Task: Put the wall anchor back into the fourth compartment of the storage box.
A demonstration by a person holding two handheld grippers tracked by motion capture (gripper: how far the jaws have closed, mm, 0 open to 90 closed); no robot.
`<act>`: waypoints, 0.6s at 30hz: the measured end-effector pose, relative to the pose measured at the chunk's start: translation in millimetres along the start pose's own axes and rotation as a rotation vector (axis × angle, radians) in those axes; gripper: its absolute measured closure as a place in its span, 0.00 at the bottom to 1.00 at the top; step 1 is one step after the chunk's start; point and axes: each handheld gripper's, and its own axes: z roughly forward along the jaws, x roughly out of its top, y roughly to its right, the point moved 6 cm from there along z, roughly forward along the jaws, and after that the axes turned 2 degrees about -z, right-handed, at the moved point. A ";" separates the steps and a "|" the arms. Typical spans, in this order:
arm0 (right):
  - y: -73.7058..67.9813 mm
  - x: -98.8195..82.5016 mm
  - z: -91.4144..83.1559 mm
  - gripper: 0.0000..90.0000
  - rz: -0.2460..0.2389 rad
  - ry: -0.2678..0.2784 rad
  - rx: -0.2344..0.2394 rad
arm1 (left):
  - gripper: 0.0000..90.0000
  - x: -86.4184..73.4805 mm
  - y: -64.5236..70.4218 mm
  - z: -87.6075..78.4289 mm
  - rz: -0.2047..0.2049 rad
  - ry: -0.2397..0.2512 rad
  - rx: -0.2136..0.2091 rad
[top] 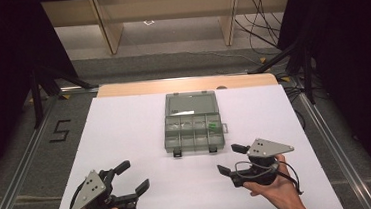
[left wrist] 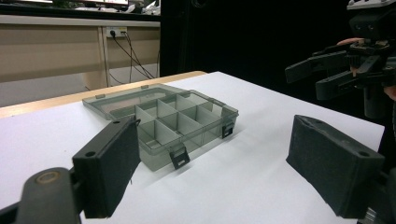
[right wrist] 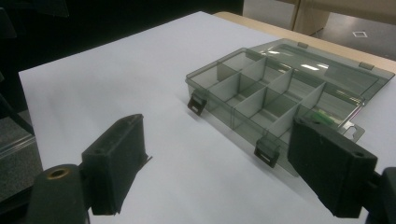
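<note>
The work is judged to be at its very start or between steps: the compartment box [top: 193, 121] lies on the white desk [top: 125, 134] with its lid [top: 191, 103] already swung fully open and laid flat behind it, yet nothing is held and nothing is being touched. The left gripper [top: 131, 179] is held near the front edge of the desk, left of the box and well apart from it, with its fingers [left wrist: 109, 165] spread wide and released on nothing. The right gripper [top: 231, 159] is held just in front of the box's right front corner, near but not touching, its fingers [right wrist: 332, 163] likewise parted and empty. The box is a smoky transparent tray divided into two rows of four compartments, with two dark latches [left wrist: 179, 156] hanging loose at its front wall. Almost all compartments are seen to be empty; a small green item [top: 213, 127] is visible in a compartment at the right end, in the far row as far as can be told, and what it is cannot be made out. Whatever is to be done with the box, filling, emptying or closing, is judged to remain undone.
</note>
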 end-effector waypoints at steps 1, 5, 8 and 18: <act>-0.2 -0.2 -1.1 0.21 -0.005 0.003 -0.010 | 0.18 -0.1 0.0 0.1 0.000 -0.001 0.000; -2.9 -2.3 -3.7 0.21 -0.010 0.010 -0.013 | 0.18 -0.2 0.0 0.1 0.002 -0.002 0.000; -5.5 -5.3 -6.0 0.21 0.003 0.008 -0.015 | 0.18 -0.1 0.0 0.0 0.001 -0.002 0.000; -8.6 -14.7 -12.5 0.21 0.012 0.002 -0.024 | 0.18 0.2 0.2 -0.1 -0.001 0.001 0.000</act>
